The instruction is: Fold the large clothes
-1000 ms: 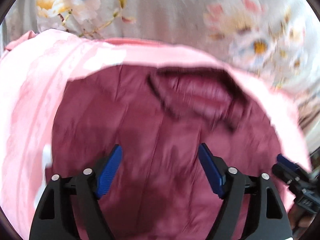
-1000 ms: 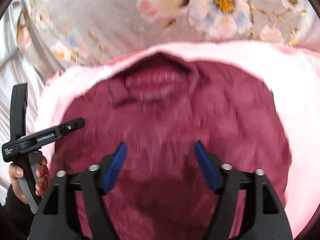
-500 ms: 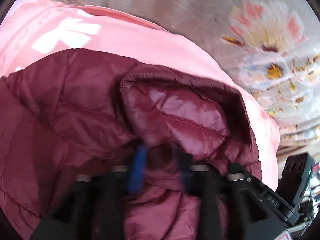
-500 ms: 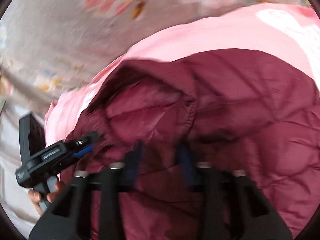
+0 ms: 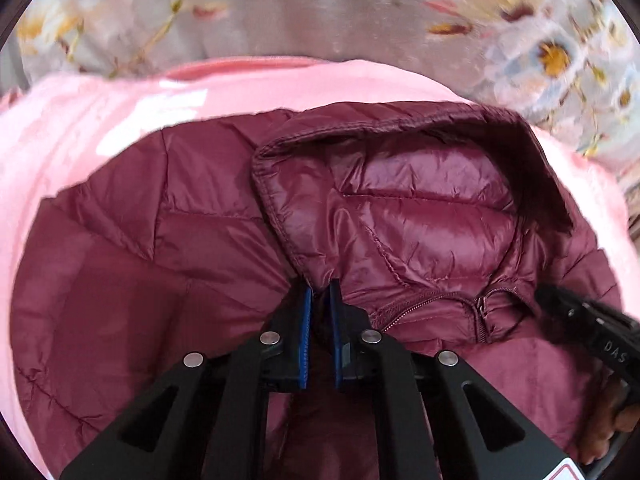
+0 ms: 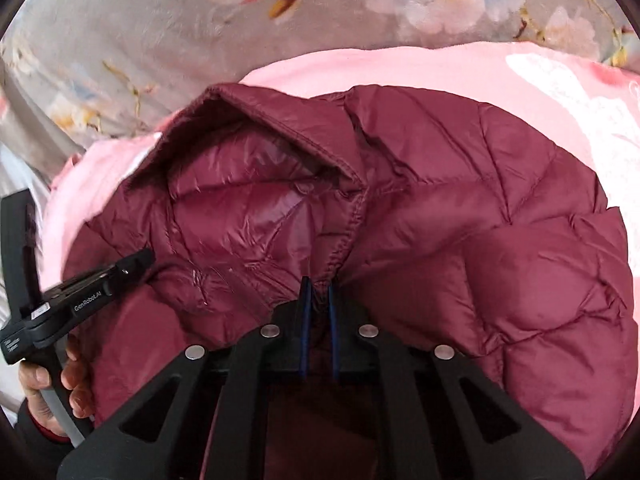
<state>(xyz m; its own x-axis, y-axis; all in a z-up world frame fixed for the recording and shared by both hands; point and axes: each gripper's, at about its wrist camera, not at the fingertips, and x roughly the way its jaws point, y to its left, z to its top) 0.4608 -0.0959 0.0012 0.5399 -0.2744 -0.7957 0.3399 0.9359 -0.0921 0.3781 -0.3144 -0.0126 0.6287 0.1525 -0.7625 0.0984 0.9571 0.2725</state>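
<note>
A maroon quilted puffer jacket [image 5: 132, 280] lies on a pink blanket [image 5: 80, 120]; it also shows in the right wrist view [image 6: 500, 240]. Its collar [image 5: 420, 208] stands open, showing the shiny lining and a zipper. My left gripper [image 5: 319, 292] is shut on the jacket fabric at the left end of the collar. My right gripper [image 6: 318, 288] is shut on the jacket at the right end of the collar [image 6: 260, 200]. Each gripper shows in the other's view: the right one at the right edge [image 5: 592, 332], the left one at the left edge [image 6: 80, 300].
The pink blanket [image 6: 400, 68] lies on a grey floral bedsheet [image 5: 320, 8], which also shows in the right wrist view [image 6: 160, 20]. The person's hands hold the gripper handles at the frame edges.
Both grippers were open above the flat jacket, moved in to the collar ends and closed on the fabric. The collar now stands bunched between them.
</note>
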